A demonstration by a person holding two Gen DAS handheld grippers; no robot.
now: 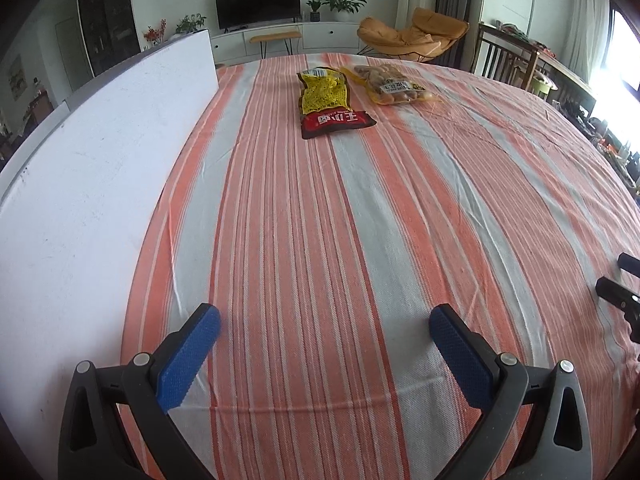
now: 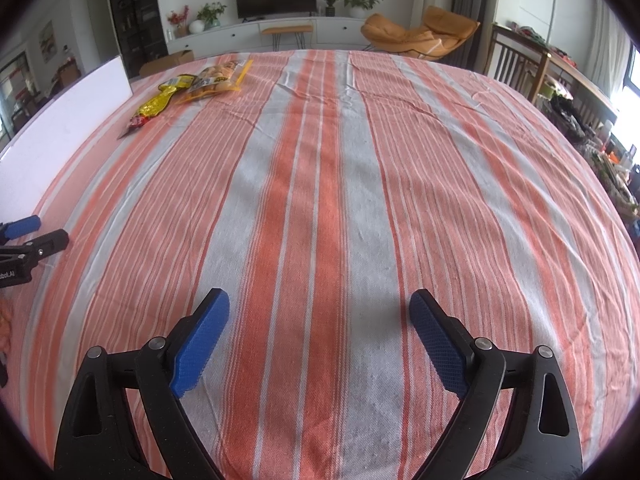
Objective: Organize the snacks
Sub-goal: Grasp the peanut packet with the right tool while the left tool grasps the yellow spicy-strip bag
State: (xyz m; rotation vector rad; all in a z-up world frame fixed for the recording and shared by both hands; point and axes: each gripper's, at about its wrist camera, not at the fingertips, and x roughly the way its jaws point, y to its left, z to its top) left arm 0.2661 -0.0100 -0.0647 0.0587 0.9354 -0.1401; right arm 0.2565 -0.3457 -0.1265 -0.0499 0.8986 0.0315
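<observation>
Lying on striped cloth (image 1: 360, 240): two snack packets (image 1: 332, 100) (image 1: 394, 84)

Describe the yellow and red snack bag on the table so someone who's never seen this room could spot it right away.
Start from the striped tablecloth and look toward its far end, near the white board. Two snack packets lie flat there, side by side. The yellow and red snack bag is the one nearer the board, with a dark red band and white characters; its neighbour, the clear packet, shows brown round pieces.

Orange-and-grey striped tablecloth (image 1: 320, 240) over table; white board (image 1: 100, 160) along its left edge; behind, black television (image 1: 257, 2), potted plants (image 1: 344, 2), orange lounge chair (image 1: 412, 36), wooden chair (image 1: 508, 62)
</observation>
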